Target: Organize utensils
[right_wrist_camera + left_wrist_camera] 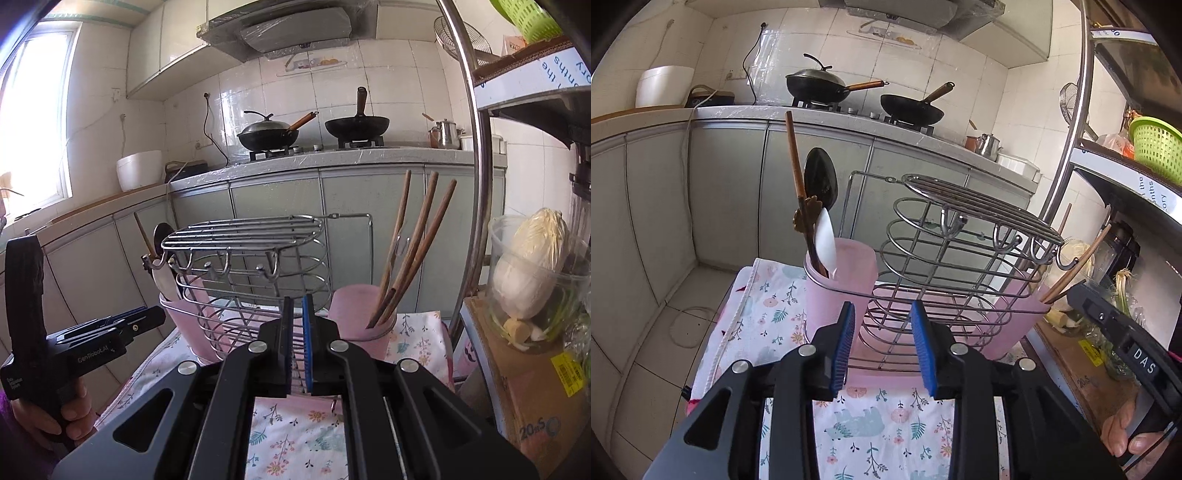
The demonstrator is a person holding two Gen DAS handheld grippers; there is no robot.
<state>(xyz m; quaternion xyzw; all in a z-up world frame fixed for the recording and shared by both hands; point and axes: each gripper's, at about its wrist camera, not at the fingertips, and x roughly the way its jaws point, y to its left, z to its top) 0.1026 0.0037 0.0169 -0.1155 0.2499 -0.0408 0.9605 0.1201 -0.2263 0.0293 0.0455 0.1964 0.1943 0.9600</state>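
Left pink cup (842, 291) with spoons (818, 184) upright, just ahead-left of left tool (882, 343), spread, empty. Wire rack (945, 266) between. Right cup (360, 314), chopsticks (406, 251) upright, ahead-right of right tool (297, 343), nearly pressed together, empty, nearer.

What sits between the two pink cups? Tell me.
The wire rack fills that stretch: its curved bars run from the pink cup with the spoons to the pink cup with the chopsticks. Both wrist views show it.
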